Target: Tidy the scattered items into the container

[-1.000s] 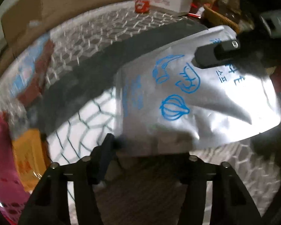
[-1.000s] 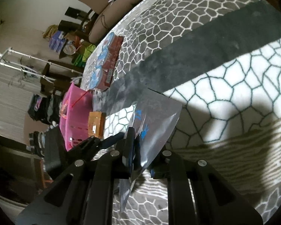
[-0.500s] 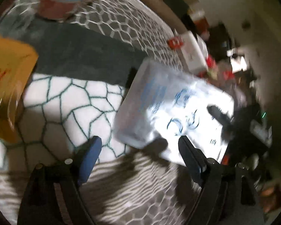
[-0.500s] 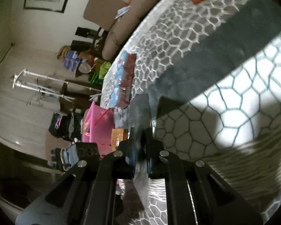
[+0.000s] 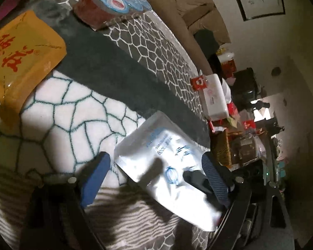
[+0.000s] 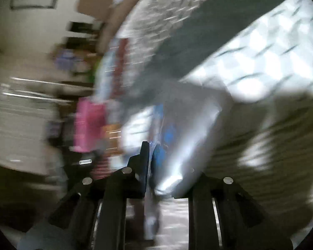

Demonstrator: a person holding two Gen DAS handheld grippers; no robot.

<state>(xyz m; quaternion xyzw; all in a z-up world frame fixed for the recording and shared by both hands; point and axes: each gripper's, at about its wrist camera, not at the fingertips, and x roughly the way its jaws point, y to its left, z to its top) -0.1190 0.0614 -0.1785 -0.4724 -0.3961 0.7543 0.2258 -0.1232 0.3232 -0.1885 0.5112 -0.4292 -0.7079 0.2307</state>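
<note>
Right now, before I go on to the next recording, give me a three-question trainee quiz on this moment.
1. True or false: the left gripper is clamped on the silver pouch.
2. Which gripper holds the silver pouch? A) left B) right C) neither
3. Fill in: the flat packet lying on the patterned blanket at the left of the left wrist view is ____ in colour.

Key: 1 false; 2 B; 3 orange.
</note>
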